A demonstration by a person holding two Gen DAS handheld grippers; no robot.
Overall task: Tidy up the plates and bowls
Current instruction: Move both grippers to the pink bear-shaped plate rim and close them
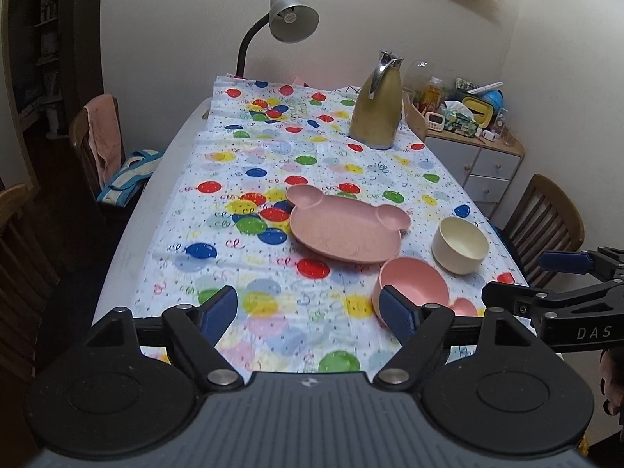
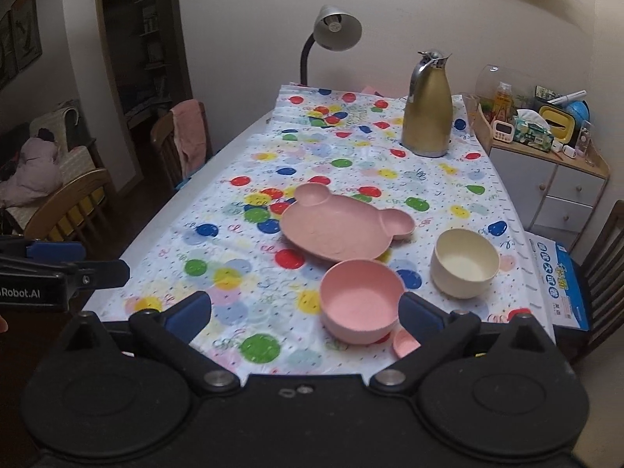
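A pink bear-shaped plate lies mid-table on the balloon-print cloth. In front of it to the right sits a pink bowl, with a small pink round piece at its near side, partly hidden. A cream bowl stands right of the pink one. My left gripper is open and empty over the table's near end. My right gripper is wide open just short of the pink bowl, touching nothing.
A gold thermos jug stands at the far right of the table, and a grey desk lamp at the far end. Wooden chairs flank the table. A cluttered cabinet and a printed box sit to the right.
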